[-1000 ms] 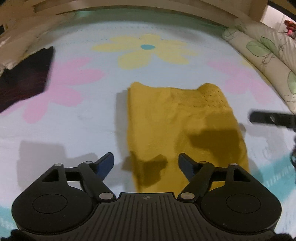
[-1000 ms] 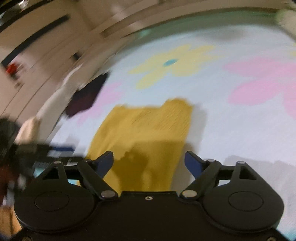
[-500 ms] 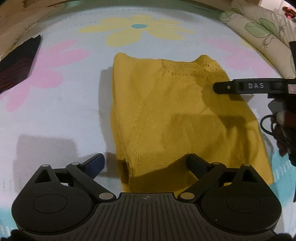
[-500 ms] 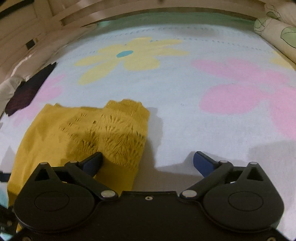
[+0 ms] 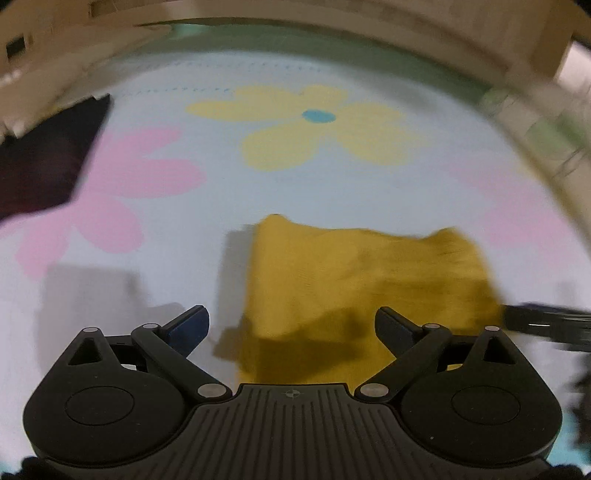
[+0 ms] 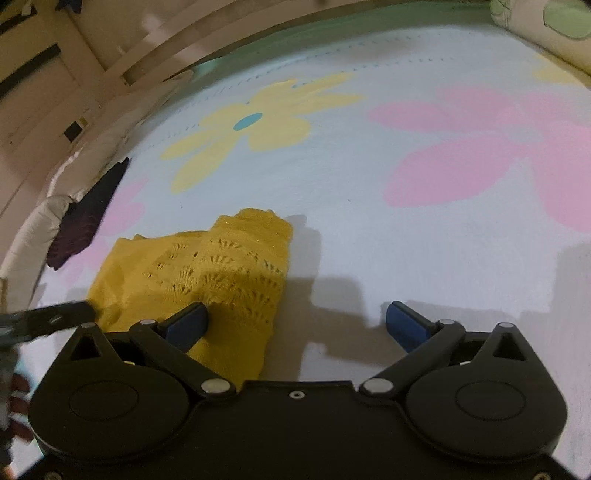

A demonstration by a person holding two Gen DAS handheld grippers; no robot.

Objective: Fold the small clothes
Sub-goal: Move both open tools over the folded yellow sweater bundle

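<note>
A folded mustard-yellow knit garment (image 5: 354, 280) lies flat on the flower-print bed cover (image 5: 207, 266). It also shows in the right wrist view (image 6: 207, 269), with a lacy openwork band. My left gripper (image 5: 291, 325) is open and empty, just above the garment's near left edge. My right gripper (image 6: 295, 325) is open and empty at the garment's right edge, with its left finger (image 6: 188, 321) over the cloth. The right gripper's finger shows at the right of the left wrist view (image 5: 546, 321).
A dark folded garment (image 5: 44, 162) lies at the far left of the cover and shows in the right wrist view (image 6: 88, 214). A leaf-print pillow (image 6: 546, 29) lies at the far right. A wooden bed frame (image 6: 122, 66) runs along the far side.
The left gripper has pulled back and up from the garment, and its view is now blurred. The right gripper has shifted slightly along the garment's right edge. Both stay open.
</note>
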